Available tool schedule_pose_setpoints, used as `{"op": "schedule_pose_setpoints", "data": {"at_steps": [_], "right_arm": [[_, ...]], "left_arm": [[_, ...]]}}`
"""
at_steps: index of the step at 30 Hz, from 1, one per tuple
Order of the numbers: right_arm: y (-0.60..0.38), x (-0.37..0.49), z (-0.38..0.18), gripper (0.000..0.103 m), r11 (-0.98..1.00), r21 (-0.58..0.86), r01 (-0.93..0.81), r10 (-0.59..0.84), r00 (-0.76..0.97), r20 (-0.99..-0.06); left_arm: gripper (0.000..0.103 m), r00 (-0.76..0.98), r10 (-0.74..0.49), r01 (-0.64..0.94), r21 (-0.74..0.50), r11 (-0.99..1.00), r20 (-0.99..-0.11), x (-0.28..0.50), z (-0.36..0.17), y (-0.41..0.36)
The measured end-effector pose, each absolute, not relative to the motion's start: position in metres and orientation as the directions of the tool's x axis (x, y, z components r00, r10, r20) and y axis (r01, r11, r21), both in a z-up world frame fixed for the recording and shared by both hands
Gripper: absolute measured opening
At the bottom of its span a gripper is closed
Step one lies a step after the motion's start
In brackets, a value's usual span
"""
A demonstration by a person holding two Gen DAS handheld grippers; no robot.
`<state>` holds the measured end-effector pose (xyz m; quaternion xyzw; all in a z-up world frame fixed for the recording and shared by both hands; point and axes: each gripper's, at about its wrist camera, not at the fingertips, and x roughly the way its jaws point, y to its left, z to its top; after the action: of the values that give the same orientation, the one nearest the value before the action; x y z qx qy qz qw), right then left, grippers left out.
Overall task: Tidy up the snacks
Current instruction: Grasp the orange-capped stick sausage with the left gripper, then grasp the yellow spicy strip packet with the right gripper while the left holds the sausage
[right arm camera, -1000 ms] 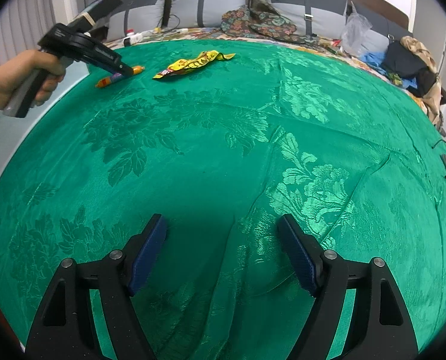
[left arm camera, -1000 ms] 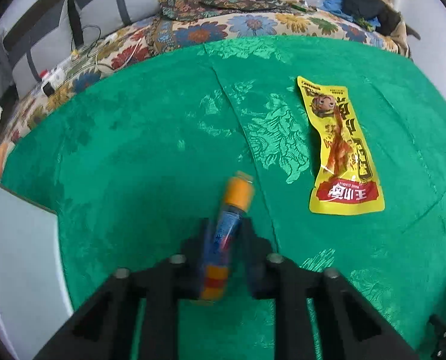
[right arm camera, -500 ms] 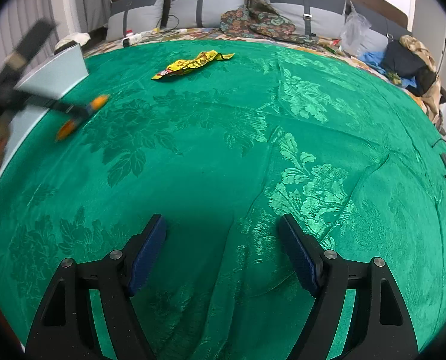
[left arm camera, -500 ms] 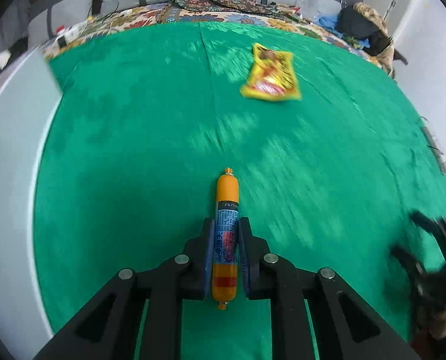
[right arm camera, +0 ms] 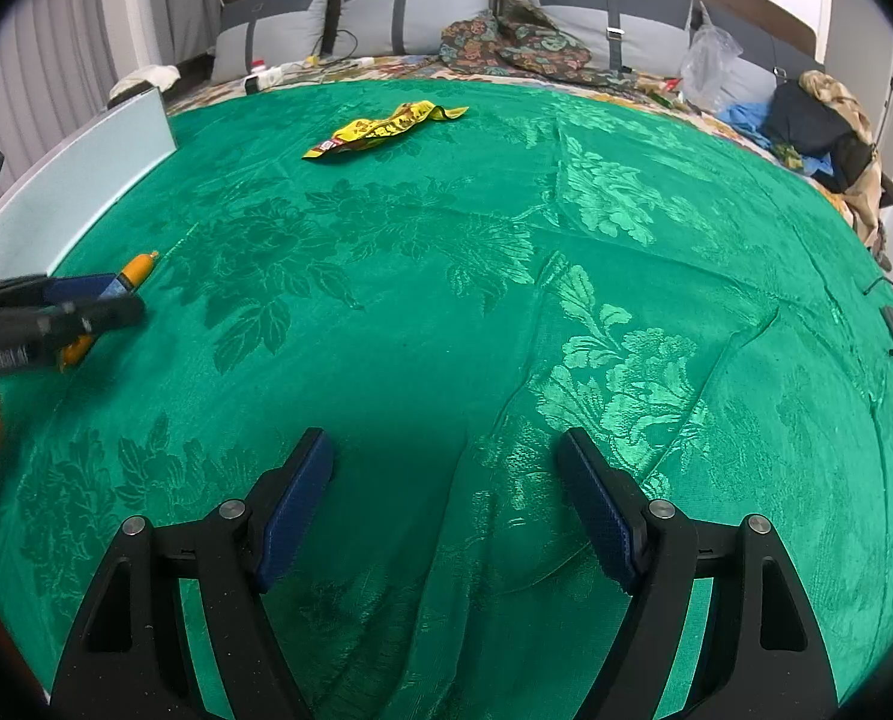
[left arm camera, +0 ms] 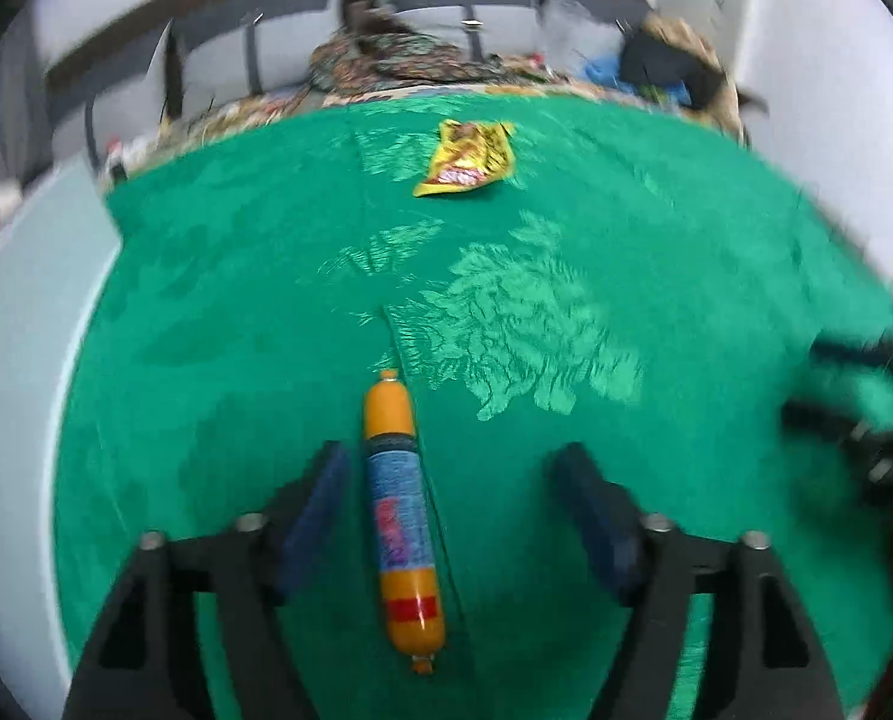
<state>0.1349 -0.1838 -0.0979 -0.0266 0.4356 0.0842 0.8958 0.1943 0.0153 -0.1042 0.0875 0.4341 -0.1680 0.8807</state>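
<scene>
An orange sausage stick (left arm camera: 401, 516) with a blue label lies on the green cloth (left arm camera: 566, 240), pointing away from me. My left gripper (left arm camera: 452, 462) straddles it with jaws opening. The sausage rests close to the left pad (left arm camera: 317, 504), and neither pad presses on it. In the right wrist view the same sausage (right arm camera: 134, 267) and left gripper (right arm camera: 86, 306) show at the far left, held by a hand. A yellow snack packet (left arm camera: 467, 159) (right arm camera: 380, 129) lies flat near the cloth's far edge. My right gripper (right arm camera: 443, 450) stands open over bare cloth with nothing between its fingers.
A pale blue-white board (right arm camera: 80, 180) borders the cloth on the left. Grey pillows (right arm camera: 398, 6), patterned clothes (right arm camera: 518, 42), a plastic bag (right arm camera: 707, 60) and a dark bag (right arm camera: 806, 120) line the far side. Folds crease the green cloth (right arm camera: 506, 276).
The left gripper carried the sausage away from the yellow packet toward the cloth's near left side. Its jaws then spread and the sausage now lies loose between them. The right gripper kept still.
</scene>
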Motion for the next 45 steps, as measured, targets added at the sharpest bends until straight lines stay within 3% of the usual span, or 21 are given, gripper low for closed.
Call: {"op": "schedule_pose_setpoints", "data": {"at_steps": [4,7,11,14,20,26,28,33,35,38,45], "right_arm": [[-0.184,0.134,-0.098,0.081,0.984,0.026,-0.174,0.128,0.607,-0.785],[-0.184,0.134,-0.098,0.082,0.984,0.027,-0.176,0.130,0.606,-0.785],[-0.181,0.137,-0.100,0.090,0.980,0.031,-0.199,0.145,0.592,-0.793],[-0.176,0.157,-0.096,0.089,0.971,0.034,-0.238,0.157,0.522,-0.839],[-0.164,0.276,-0.040,0.089,0.968,0.224,-0.117,0.251,0.560,-0.790],[-0.122,0.413,-0.069,0.089,0.944,0.325,0.052,0.276,0.414,-0.868],[-0.110,0.426,-0.084,0.092,0.944,0.320,0.079,0.270,0.374,-0.887],[-0.062,0.430,-0.093,0.092,0.997,0.068,-0.030,0.074,0.418,-0.906],[-0.055,0.423,-0.094,0.088,0.996,0.012,-0.091,0.052,0.443,-0.895],[-0.066,0.406,-0.089,0.065,0.994,0.005,-0.107,0.056,0.473,-0.879],[-0.100,0.350,-0.087,0.064,0.980,0.015,-0.199,0.103,0.437,-0.893]], "left_arm": [[0.087,0.565,-0.200,0.302,-0.025,0.953,-0.800,0.206,-0.108,0.025],[0.103,0.543,-0.198,0.323,-0.015,0.946,-0.816,0.211,-0.111,0.021],[0.103,0.544,-0.200,0.321,-0.018,0.947,-0.815,0.211,-0.113,0.023],[0.103,0.544,-0.200,0.321,-0.018,0.947,-0.815,0.212,-0.113,0.024],[0.103,0.544,-0.201,0.322,-0.019,0.947,-0.815,0.211,-0.113,0.023],[0.103,0.544,-0.201,0.321,-0.019,0.947,-0.815,0.212,-0.114,0.023],[0.103,0.544,-0.201,0.320,-0.019,0.947,-0.815,0.211,-0.114,0.025],[0.103,0.545,-0.200,0.319,-0.019,0.947,-0.814,0.213,-0.114,0.028],[0.103,0.545,-0.200,0.319,-0.019,0.948,-0.814,0.214,-0.114,0.029],[0.103,0.545,-0.199,0.318,-0.019,0.948,-0.814,0.215,-0.114,0.029],[0.103,0.545,-0.199,0.318,-0.018,0.948,-0.814,0.216,-0.114,0.030]]}}
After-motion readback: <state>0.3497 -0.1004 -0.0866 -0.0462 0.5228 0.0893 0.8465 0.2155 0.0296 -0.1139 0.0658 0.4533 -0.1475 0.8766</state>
